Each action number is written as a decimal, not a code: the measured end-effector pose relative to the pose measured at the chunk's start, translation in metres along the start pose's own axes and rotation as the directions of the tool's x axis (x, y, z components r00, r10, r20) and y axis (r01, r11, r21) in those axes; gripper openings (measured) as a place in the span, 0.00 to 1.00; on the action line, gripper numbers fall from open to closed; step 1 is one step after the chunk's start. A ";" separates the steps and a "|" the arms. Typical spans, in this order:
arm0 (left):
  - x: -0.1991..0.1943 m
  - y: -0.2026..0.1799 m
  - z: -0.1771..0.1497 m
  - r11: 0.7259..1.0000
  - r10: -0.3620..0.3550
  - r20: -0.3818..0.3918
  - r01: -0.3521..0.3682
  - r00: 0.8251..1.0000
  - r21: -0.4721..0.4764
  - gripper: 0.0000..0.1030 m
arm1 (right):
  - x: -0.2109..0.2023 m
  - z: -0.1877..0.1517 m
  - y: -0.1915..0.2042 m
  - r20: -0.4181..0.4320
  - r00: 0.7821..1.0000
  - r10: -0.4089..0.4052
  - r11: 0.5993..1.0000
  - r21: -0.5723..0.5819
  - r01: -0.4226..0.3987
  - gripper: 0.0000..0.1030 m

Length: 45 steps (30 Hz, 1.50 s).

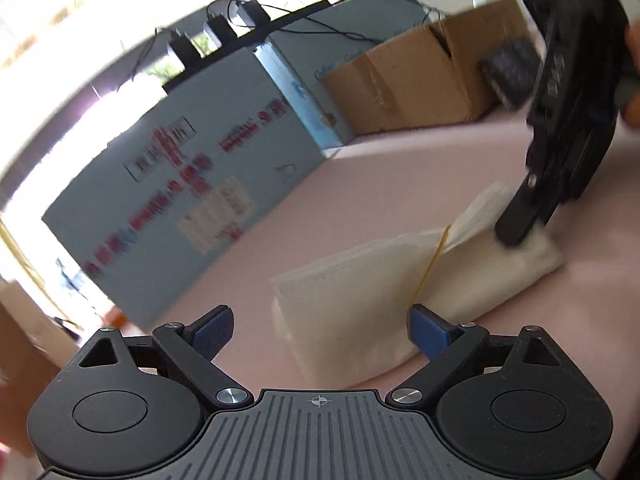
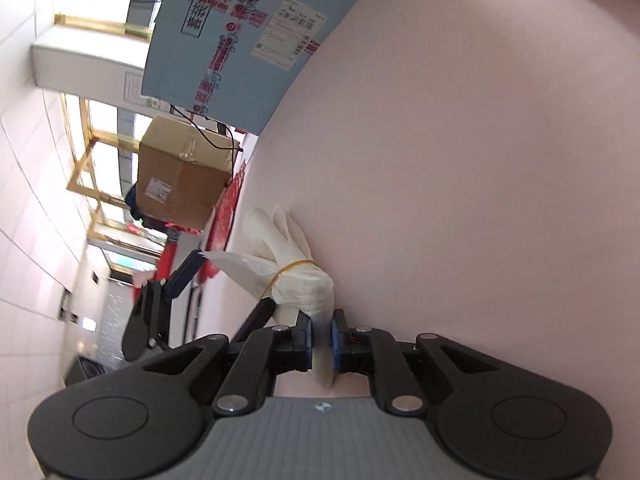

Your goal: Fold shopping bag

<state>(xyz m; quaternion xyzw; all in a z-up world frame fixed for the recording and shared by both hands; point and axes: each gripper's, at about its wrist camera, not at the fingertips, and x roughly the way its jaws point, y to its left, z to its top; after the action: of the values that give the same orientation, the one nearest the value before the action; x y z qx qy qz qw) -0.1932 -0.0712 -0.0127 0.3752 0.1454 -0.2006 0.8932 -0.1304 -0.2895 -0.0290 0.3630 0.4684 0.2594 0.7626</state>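
White shopping bag [image 1: 400, 280]: folded bundle, rubber band [image 1: 434, 258] round it, on my pink tabletop [image 1: 360, 168]. Right gripper [image 2: 320, 340] clenched on one end; left gripper [image 1: 320, 330] released, nearby. Risk: band, seemingly loose, slipping; folds springing open.

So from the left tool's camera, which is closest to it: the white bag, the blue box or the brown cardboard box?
1. White bag, just ahead, slightly right.
2. Blue box, further back, left.
3. Brown cardboard box, farthest, upper right.
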 end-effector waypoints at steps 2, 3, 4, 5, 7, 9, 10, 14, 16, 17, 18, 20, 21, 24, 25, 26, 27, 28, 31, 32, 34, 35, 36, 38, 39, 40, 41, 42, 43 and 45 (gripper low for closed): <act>0.002 -0.001 0.003 1.000 -0.015 -0.001 0.015 1.000 -0.012 0.93 | 0.001 0.000 0.003 0.005 1.000 -0.010 1.000 -0.019 0.010 0.09; 0.003 -0.001 0.004 1.000 -0.023 -0.002 0.023 1.000 -0.018 0.94 | 0.001 -0.001 0.004 0.009 1.000 -0.013 1.000 -0.027 0.013 0.10; 0.004 -0.001 0.005 0.999 -0.030 -0.002 0.030 1.000 -0.024 0.94 | 0.000 -0.002 0.006 0.014 1.000 -0.015 0.999 -0.040 0.016 0.10; 0.005 -0.001 0.007 0.999 -0.038 -0.003 0.038 0.999 -0.030 0.95 | 0.001 -0.002 0.008 0.019 1.000 -0.019 0.998 -0.056 0.020 0.10; 0.007 -0.002 0.009 0.998 -0.053 -0.003 0.053 0.999 -0.042 0.95 | 0.000 -0.004 0.013 0.029 0.999 -0.032 0.995 -0.096 0.034 0.12; 0.010 -0.003 0.012 0.996 -0.068 -0.004 0.068 0.998 -0.054 0.95 | -0.006 -0.009 0.021 0.065 0.995 -0.079 0.982 -0.167 0.089 0.17; 0.011 -0.003 0.013 0.995 -0.076 -0.004 0.075 0.997 -0.060 0.95 | -0.009 -0.011 0.026 0.089 0.990 -0.105 0.971 -0.205 0.122 0.20; 0.011 -0.002 0.016 0.993 -0.091 -0.008 0.090 0.996 -0.076 0.95 | -0.021 -0.025 0.047 0.250 0.950 -0.185 0.875 -0.399 0.275 0.37; 0.016 0.002 0.018 0.989 -0.101 -0.010 0.100 0.995 -0.112 0.95 | -0.016 -0.028 0.054 0.279 0.945 -0.170 0.833 -0.472 0.289 0.33; 0.021 0.006 0.018 0.984 -0.104 -0.014 0.100 0.995 -0.145 0.95 | -0.010 -0.030 0.057 0.270 0.947 -0.173 0.811 -0.507 0.293 0.22; 0.025 0.010 0.019 0.979 -0.106 -0.017 0.101 0.994 -0.179 0.95 | -0.004 -0.035 0.059 0.269 0.944 -0.192 0.778 -0.544 0.313 0.13; 0.034 0.016 0.020 0.964 -0.122 -0.018 0.114 0.992 -0.241 0.95 | 0.005 -0.047 0.065 0.297 0.927 -0.228 0.687 -0.626 0.369 0.11; 0.039 0.020 0.020 0.953 -0.135 -0.017 0.126 0.991 -0.274 0.95 | 0.006 -0.056 0.069 0.319 0.919 -0.234 0.629 -0.671 0.393 0.11; 0.056 0.031 0.021 0.918 -0.163 -0.011 0.148 0.987 -0.368 0.95 | 0.011 -0.075 0.077 0.357 0.902 -0.243 0.484 -0.761 0.432 0.10; 0.061 0.035 0.021 0.905 -0.165 -0.013 0.146 0.986 -0.399 0.95 | 0.013 -0.079 0.079 0.364 0.899 -0.246 0.452 -0.777 0.438 0.10; 0.066 0.041 0.020 0.890 -0.162 -0.019 0.138 0.987 -0.436 0.95 | 0.015 -0.081 0.081 0.368 0.897 -0.247 0.425 -0.791 0.441 0.10; 0.074 0.052 0.016 0.863 -0.135 -0.044 0.095 0.990 -0.495 0.94 | 0.016 -0.083 0.081 0.370 0.896 -0.246 0.404 -0.801 0.442 0.10; 0.080 0.063 0.012 0.836 -0.117 -0.064 0.064 0.991 -0.545 0.94 | 0.016 -0.085 0.081 0.373 0.895 -0.244 0.386 -0.809 0.443 0.10; 0.073 0.079 0.003 0.801 -0.154 -0.018 0.114 0.988 -0.587 0.94 | 0.013 -0.082 0.080 0.363 0.901 -0.239 0.423 -0.796 0.433 0.10; 0.066 0.082 0.001 0.799 -0.154 0.008 0.129 0.988 -0.588 0.95 | 0.012 -0.081 0.080 0.358 0.903 -0.236 0.441 -0.789 0.428 0.11; 0.045 0.080 0.002 0.817 -0.151 0.067 0.163 0.986 -0.554 0.95 | 0.011 -0.079 0.080 0.350 0.908 -0.231 0.463 -0.781 0.419 0.12; 0.039 0.076 0.004 0.829 -0.174 0.080 0.190 0.981 -0.526 0.95 | 0.011 -0.077 0.077 0.345 0.910 -0.229 0.472 -0.778 0.414 0.13; 0.033 0.072 0.006 0.842 -0.198 0.090 0.216 0.976 -0.495 0.95 | 0.011 -0.075 0.075 0.342 0.912 -0.228 0.481 -0.775 0.410 0.14; 0.030 0.057 0.013 0.875 -0.250 0.072 0.257 0.966 -0.410 0.95 | 0.011 -0.074 0.074 0.337 0.914 -0.227 0.497 -0.767 0.406 0.14; 0.031 0.047 0.017 0.896 -0.265 0.041 0.261 0.963 -0.360 0.95 | 0.011 -0.074 0.074 0.338 0.913 -0.227 0.497 -0.766 0.407 0.14; 0.035 0.040 0.020 0.914 -0.251 0.008 0.240 0.968 -0.326 0.95 | 0.012 -0.075 0.074 0.341 0.912 -0.228 0.493 -0.767 0.410 0.14; 0.039 0.033 0.023 0.931 -0.237 -0.024 0.220 0.971 -0.291 0.95 | 0.012 -0.076 0.074 0.344 0.911 -0.228 0.486 -0.770 0.413 0.13; 0.044 0.026 0.026 0.945 -0.221 -0.053 0.200 0.974 -0.260 0.95 | 0.012 -0.078 0.074 0.350 0.908 -0.229 0.473 -0.775 0.418 0.12; 0.049 0.024 0.029 0.949 -0.206 -0.061 0.184 0.977 -0.256 0.95 | 0.013 -0.080 0.074 0.358 0.905 -0.231 0.455 -0.782 0.425 0.12; 0.057 0.027 0.032 0.940 -0.195 -0.043 0.174 0.980 -0.295 0.95 | 0.016 -0.085 0.075 0.373 0.898 -0.233 0.409 -0.801 0.438 0.11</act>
<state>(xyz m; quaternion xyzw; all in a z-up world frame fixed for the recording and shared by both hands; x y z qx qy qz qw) -0.1271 -0.0912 0.0024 0.2321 0.2394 -0.2464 0.9100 -0.2048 -0.2061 -0.0025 -0.1507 0.2549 0.2622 0.9185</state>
